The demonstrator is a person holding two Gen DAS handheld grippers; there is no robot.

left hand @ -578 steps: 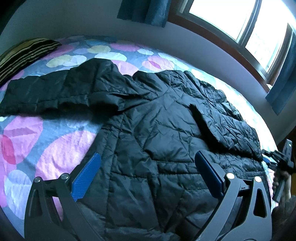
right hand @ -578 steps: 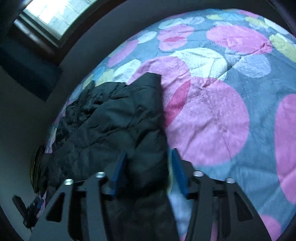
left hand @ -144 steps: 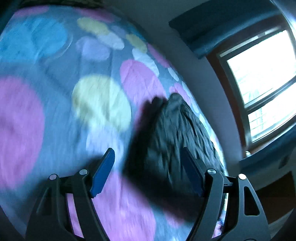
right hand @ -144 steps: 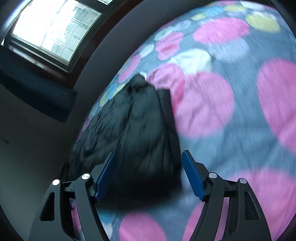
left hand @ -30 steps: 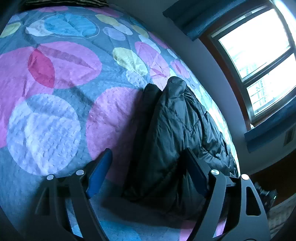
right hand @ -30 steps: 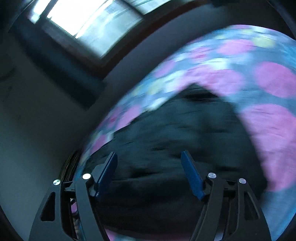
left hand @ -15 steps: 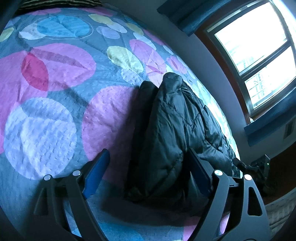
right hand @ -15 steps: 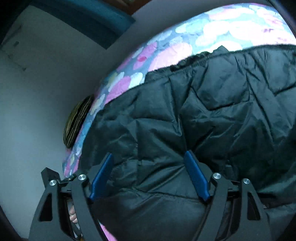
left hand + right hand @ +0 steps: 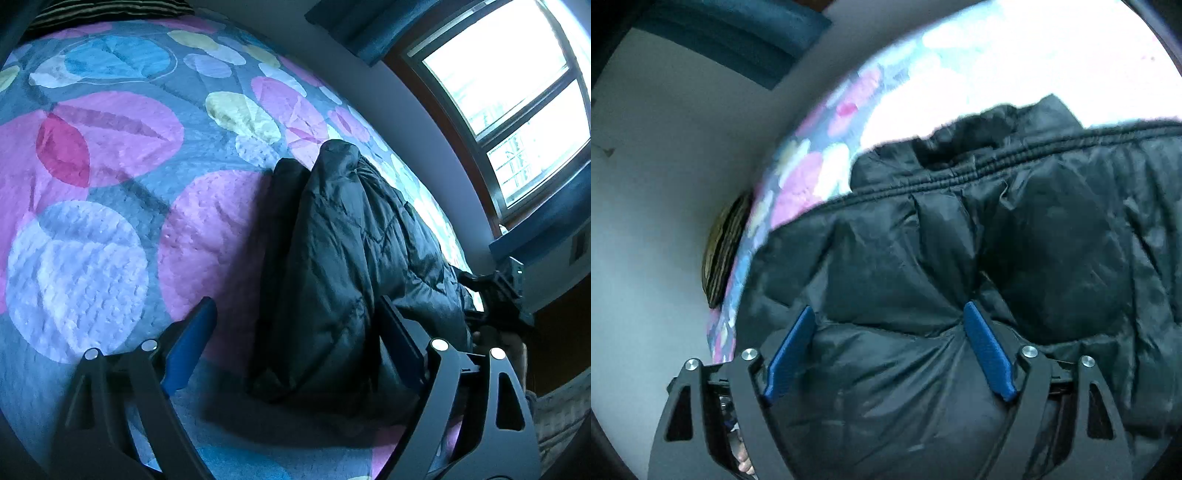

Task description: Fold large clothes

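Right hand-held gripper (image 9: 890, 325) has descended over jacket (image 9: 960, 277), opening.

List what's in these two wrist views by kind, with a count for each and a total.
Black puffer jacket: 1
Patterned bedspread: 1
Striped pillow: 1
Window: 1
Claws, jaws opening over the jacket: 2, left claw and right claw
Total: 6

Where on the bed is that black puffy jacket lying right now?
In the left wrist view the black jacket lies folded into a long bundle on the flowered bedspread, along the side nearest the window.
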